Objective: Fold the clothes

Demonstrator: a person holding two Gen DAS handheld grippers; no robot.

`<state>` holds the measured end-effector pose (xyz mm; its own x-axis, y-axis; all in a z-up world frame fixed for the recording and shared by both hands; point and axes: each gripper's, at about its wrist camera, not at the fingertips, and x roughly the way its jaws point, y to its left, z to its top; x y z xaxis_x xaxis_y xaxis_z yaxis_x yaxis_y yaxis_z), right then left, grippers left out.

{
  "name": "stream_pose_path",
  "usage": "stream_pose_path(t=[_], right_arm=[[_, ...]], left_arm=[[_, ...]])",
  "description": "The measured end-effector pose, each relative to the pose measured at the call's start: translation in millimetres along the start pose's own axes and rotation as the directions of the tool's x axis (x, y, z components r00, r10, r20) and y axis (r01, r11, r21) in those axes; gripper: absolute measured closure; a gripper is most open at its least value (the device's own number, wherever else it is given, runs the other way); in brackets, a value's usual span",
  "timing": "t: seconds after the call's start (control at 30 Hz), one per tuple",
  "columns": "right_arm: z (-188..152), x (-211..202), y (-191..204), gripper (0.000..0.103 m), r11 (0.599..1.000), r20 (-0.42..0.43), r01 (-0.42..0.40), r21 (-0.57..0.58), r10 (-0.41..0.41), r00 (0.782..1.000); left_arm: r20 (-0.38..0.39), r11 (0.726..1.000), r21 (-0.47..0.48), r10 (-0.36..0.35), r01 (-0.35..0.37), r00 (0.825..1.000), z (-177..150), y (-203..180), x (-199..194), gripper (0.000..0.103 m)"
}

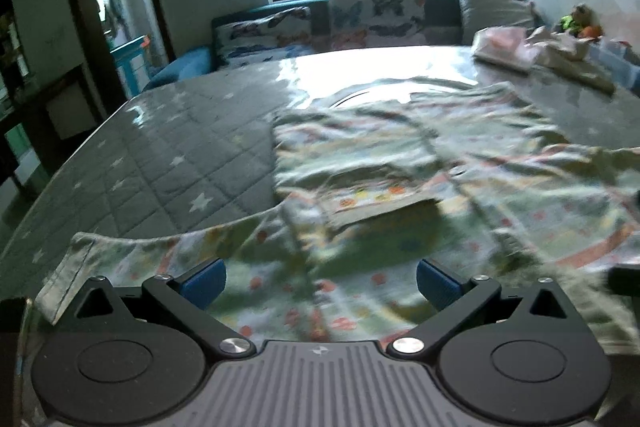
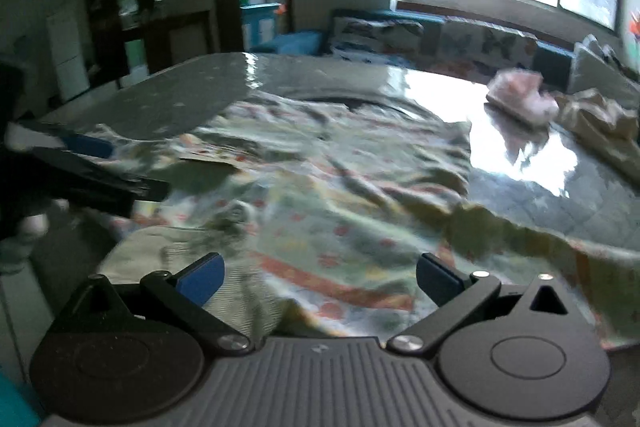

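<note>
A pale green patterned garment [image 1: 400, 163] lies spread and wrinkled on the grey quilted table [image 1: 168, 155], one part folded over near its middle. My left gripper [image 1: 320, 283] is open just above the garment's near edge, holding nothing. In the right wrist view the same garment [image 2: 320, 195] fills the middle. My right gripper [image 2: 320, 283] is open above its near part, holding nothing. The left gripper's blue fingertip [image 2: 86, 145] shows at the left of that view. Both views are motion-blurred.
A pink folded pile [image 1: 504, 47] and beige clothes [image 1: 568, 55] lie at the table's far right; they also show in the right wrist view, pink pile [image 2: 520, 99]. A blue sofa with butterfly cushions [image 1: 360, 15] stands behind the table. A doorway [image 1: 116, 11] is at the left.
</note>
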<state>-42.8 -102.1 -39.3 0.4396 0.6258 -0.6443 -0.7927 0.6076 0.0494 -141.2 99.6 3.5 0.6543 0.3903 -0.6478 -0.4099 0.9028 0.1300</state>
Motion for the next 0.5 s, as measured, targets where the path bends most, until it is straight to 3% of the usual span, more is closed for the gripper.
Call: stream_pose_path(t=[0.27,0.5], right_arm=[[-17,-4,-8,0.0,1.0,-0.06,-0.02,-0.008,0.02,0.998],[5,-10,-48,0.0,0.998,0.0,0.04,0.055,-0.04,0.999]], left_arm=[[-0.029,0.992,0.119,-0.045,0.048,0.999,-13,-21,5,0.0],[0.016,0.99,0.124,-0.065,0.062,0.998,9,-19,-5,0.0]])
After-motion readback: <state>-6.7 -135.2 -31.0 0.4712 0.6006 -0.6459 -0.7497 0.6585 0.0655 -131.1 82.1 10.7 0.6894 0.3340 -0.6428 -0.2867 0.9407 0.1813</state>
